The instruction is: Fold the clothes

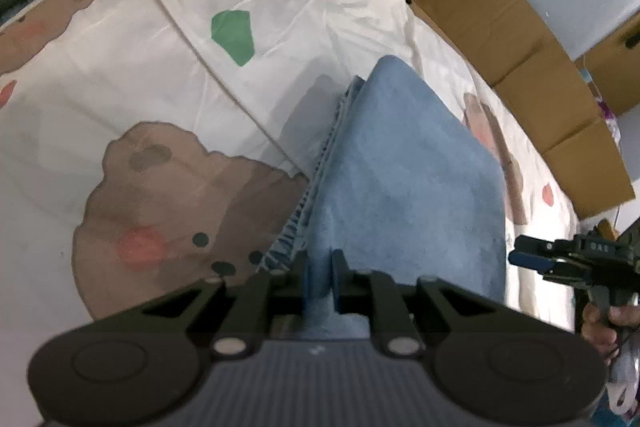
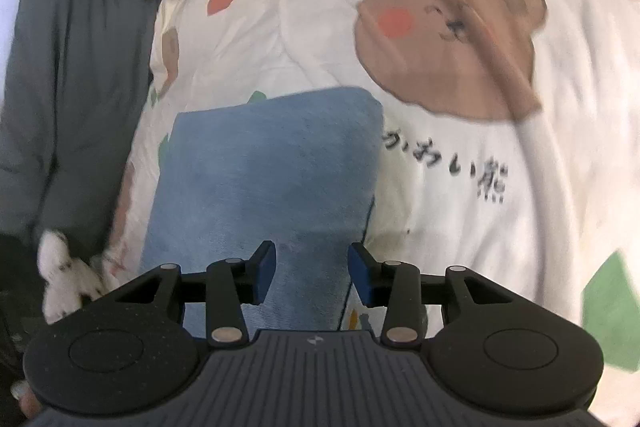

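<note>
White bedding (image 2: 460, 211) printed with brown bears and green and pink patches covers the bed, and a folded blue towel (image 2: 264, 167) lies on it. Left gripper (image 1: 319, 277) has its fingers pressed together, pinching a near edge of the towel, which runs away from them in a long fold. Right gripper (image 2: 311, 273) has its fingers spread over the towel's near end, touching nothing. Open bedding lies to the right of the towel; dark grey cloth (image 2: 68, 99) borders the left, and cardboard boxes (image 1: 532, 59) line the bed's far side.
</note>
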A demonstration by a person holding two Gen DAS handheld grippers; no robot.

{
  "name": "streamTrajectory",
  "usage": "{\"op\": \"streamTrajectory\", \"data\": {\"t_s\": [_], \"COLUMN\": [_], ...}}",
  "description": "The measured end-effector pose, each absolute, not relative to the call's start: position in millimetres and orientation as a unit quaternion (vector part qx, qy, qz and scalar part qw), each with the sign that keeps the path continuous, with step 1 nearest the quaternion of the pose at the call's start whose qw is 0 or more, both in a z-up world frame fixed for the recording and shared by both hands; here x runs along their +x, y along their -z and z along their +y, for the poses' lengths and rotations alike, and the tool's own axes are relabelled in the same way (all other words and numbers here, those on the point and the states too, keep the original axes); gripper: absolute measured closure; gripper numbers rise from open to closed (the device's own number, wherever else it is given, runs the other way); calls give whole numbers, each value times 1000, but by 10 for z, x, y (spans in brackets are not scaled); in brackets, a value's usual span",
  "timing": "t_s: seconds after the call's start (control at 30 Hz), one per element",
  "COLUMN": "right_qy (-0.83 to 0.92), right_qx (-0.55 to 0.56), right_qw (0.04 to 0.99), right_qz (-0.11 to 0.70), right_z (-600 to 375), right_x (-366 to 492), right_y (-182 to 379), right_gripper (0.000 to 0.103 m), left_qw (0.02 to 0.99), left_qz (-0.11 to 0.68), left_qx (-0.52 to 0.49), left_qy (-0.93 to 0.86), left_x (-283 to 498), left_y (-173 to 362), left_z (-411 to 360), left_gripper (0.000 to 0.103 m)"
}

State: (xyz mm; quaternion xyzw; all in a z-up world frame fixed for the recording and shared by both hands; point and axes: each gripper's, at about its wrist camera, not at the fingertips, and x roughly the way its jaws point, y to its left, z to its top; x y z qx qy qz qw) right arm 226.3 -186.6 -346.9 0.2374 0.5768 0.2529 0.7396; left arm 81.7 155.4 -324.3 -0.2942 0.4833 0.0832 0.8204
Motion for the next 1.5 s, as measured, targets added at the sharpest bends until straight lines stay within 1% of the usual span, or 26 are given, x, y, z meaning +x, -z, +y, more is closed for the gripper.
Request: {"op": "streamTrajectory", "data": {"t_s": [0.1,0.17,0.23,0.3,0.4,0.5,0.57,0.6,0.63,0.7,0.77,0.9,0.97,1.07,1.1,1.13,1.2,1.23,1.27,1.33,1.4,1.5], "right_qy": [-254,-260,-261,-263,-267,-269,-271,-271,-269,-267,-265,-269,-271,-273,-275,-278,-285,-287,-289,-294,-303,-315], "right_qx": [268,286,300,312,329,336,342,347,350,353,348,334,335,348,348,343,329,323,323,334,335,320], "right_qw": [733,730,726,722,716,710,703,698,696,696,702,715,714,705,704,706,710,712,712,707,706,709], "right_qz": [571,564,561,559,555,557,561,565,567,566,562,553,552,555,555,555,553,553,552,550,545,544], "right_z": [-1944,-1977,-2000,-2021,-2024,-1995,-1976,-1970,-1956,-1922,-1883,-1835,-1827,-1826,-1813,-1792,-1762,-1757,-1764,-1806,-1822,-1822], "right_x": [2202,2165,2145,2142,2150,2157,2157,2156,2156,2150,2146,2145,2168,2212,2227,2242,2247,2246,2246,2246,2243,2257], "right_y": [3622,3693,3757,3811,3876,3942,3988,4015,4033,4056,4061,4056,4085,4144,4150,4144,4105,4082,4061,4018,3954,3852], "right_gripper": [56,53,53,53,53,51,51,51,50,48,48,48,48,48,48,50,58,65,68,78,81,82], "left_qw": [817,813,815,820,828,828,829,830,830,827,824,816,812,806,802,797,791,793,794,794,793,794], "left_qz": [496,504,509,508,506,505,500,501,502,503,503,501,501,502,503,501,494,493,493,491,489,487], "left_qx": [-283,-282,-269,-253,-233,-236,-246,-244,-241,-250,-263,-288,-299,-312,-321,-333,-356,-352,-348,-352,-357,-357], "left_qy": [-76,-73,-71,-72,-67,-52,-38,-32,-28,-15,-2,14,25,38,41,47,64,67,68,69,69,71], "left_x": [831,849,881,927,1035,1150,1220,1259,1301,1364,1419,1533,1595,1669,1680,1680,1673,1672,1670,1660,1653,1664], "left_y": [3201,3170,3113,3060,3077,3170,3230,3267,3309,3387,3464,3629,3695,3794,3827,3852,3875,3860,3846,3831,3824,3809], "left_z": [1587,1627,1644,1656,1677,1723,1756,1756,1754,1768,1792,1891,1931,1970,1985,1997,2002,1989,1982,1989,1991,1985], "left_gripper": [92,90,82,78,65,64,59,54,51,50,48,35,34,27,27,33,48,49,50,53,56,58]}}
